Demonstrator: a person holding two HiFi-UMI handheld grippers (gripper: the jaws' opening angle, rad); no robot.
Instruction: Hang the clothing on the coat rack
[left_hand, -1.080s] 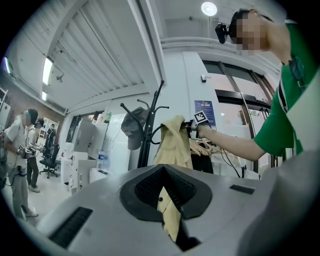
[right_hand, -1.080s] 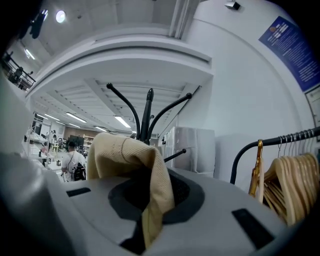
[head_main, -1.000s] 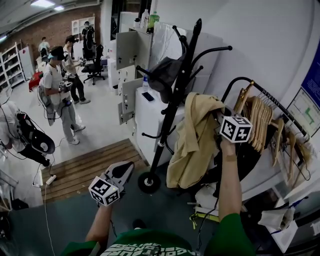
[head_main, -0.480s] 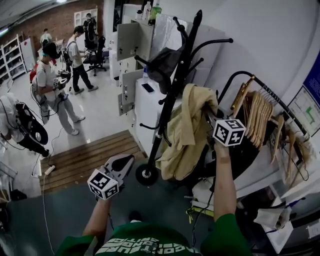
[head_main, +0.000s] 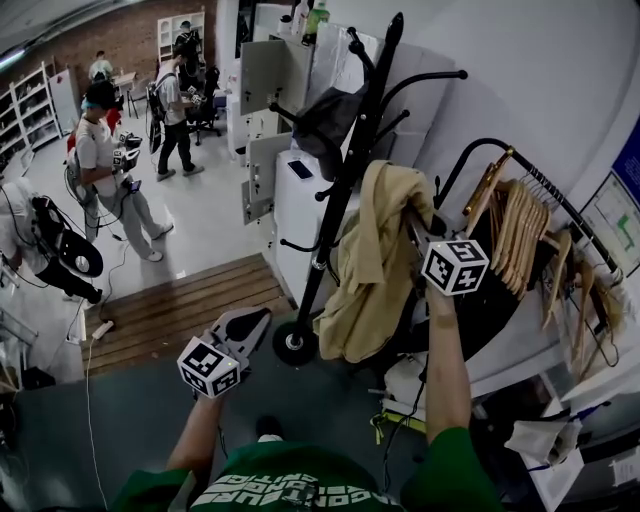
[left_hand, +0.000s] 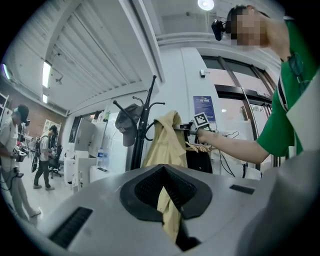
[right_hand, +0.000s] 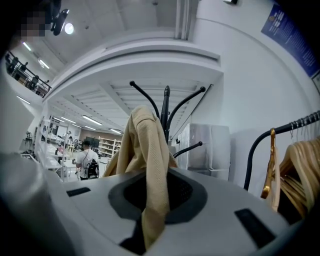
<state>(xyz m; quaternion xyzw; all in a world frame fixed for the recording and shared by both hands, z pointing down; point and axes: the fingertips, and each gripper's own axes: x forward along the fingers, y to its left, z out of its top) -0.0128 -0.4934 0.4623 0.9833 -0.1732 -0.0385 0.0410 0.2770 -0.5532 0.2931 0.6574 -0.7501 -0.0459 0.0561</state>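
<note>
Right gripper sits lower than earlier, pinching fold of tan garment; garment hangs at three o'clock of coat rack pole. Left gripper at seven o'clock, narrowly apart, empty. Hanging step under way; next I seat fabric over hook, then let go.

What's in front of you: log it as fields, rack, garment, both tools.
coat rack: black, upright, grey cap on a hook
garment: tan jacket, held up against the coat rack; hooked or not, unclear
right tool: shut on the jacket's upper fabric
left tool: low, apart from the jacket, jaws slightly apart, empty
beside: wooden hangers, right of the coat rack
</note>
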